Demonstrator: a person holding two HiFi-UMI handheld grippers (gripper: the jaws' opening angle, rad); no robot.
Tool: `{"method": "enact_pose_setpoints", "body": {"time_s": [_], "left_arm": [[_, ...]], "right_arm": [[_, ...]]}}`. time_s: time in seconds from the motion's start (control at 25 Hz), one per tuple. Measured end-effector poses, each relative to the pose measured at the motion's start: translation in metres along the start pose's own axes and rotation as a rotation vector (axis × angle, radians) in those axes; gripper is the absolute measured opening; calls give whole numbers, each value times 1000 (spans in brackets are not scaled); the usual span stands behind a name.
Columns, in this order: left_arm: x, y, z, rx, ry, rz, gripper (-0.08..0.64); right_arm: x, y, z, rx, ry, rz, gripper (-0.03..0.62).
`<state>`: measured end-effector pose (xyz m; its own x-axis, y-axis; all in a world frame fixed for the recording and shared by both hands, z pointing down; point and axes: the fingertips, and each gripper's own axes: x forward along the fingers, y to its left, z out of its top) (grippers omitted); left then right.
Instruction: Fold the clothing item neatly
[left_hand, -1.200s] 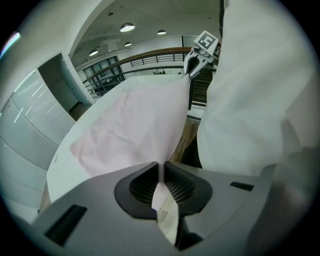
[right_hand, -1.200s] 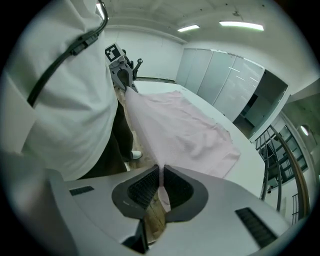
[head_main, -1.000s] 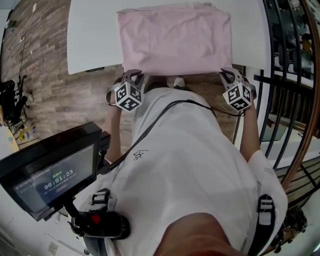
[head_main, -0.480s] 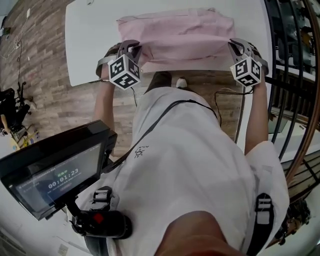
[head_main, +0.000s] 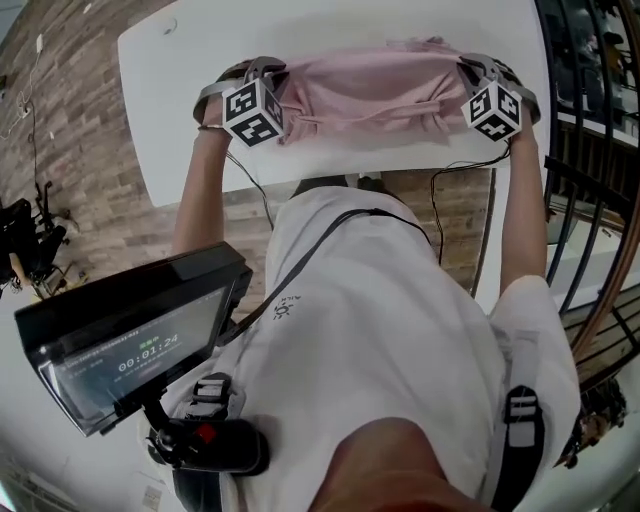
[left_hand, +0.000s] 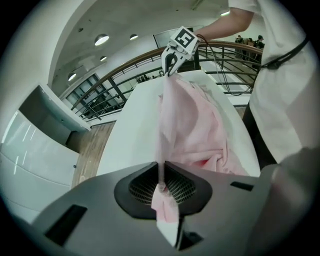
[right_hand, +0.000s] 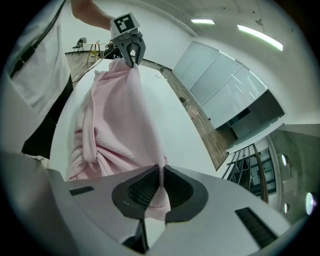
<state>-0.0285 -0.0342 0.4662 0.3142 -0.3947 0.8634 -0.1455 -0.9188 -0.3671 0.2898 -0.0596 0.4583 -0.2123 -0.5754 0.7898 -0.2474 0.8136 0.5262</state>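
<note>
**Left gripper view.** The pinched edge of the pink garment (left_hand: 192, 125) vanished between the closed jaws of the left gripper (left_hand: 162, 185), so its depth of hold could not be told. The garment hid the middle of the worktop (left_hand: 132, 130). The figures (left_hand: 250, 39) by the far railing (left_hand: 125, 70) were too small to make out.

**Right gripper view.** The garment's edge likewise disappeared into the closed jaws of the right gripper (right_hand: 161, 177). The person's torso (right_hand: 35, 60) was cut off by the frame's edge.

**Head view.** Each gripper's own body covered its jaws and one end of the garment. The worktop's far edge ran off the top. Most print on the monitor (head_main: 130, 340) was too small to read. The kind of clothing could not be told.
</note>
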Motion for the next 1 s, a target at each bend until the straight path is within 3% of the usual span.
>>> {"method": "enact_pose_setpoints", "body": {"time_s": [0.2, 0.28, 0.36, 0.44, 0.6, 0.72, 0.8, 0.84, 0.92, 0.96, 1.0], "left_arm": [[23, -17, 12, -28, -28, -16, 43], [27, -21, 19, -86, -47, 16, 93], [27, -21, 20, -175, -63, 33, 137], [24, -23, 18, -249, -79, 34, 155], [13, -24, 24, -319, -128, 21, 156], [-1, 0, 31, -426, -213, 21, 156], [-6, 23, 33, -457, -237, 50, 156], [-8, 32, 34, -459, -238, 66, 156], [-14, 42, 38, -455, -249, 96, 156], [-20, 43, 41, -453, -261, 115, 127], [-26, 42, 44, -454, -276, 132, 40]], "right_arm": [[7, 17, -27, 9, 66, 9, 34], [7, 25, -42, 32, 94, 5, 51], [2, 28, -51, 99, 94, -21, 98], [-7, 32, -56, 179, 74, -58, 103], [-33, 26, -64, 361, 26, -112, 153], [-52, -1, -68, 503, -32, -170, 153], [-61, -20, -72, 573, -73, -210, 153], [-64, -25, -73, 606, -95, -215, 143], [-69, -19, -67, 666, -142, -202, 3], [-70, -10, -59, 691, -167, -186, 3], [-68, 0, -50, 713, -192, -167, 3]]}}
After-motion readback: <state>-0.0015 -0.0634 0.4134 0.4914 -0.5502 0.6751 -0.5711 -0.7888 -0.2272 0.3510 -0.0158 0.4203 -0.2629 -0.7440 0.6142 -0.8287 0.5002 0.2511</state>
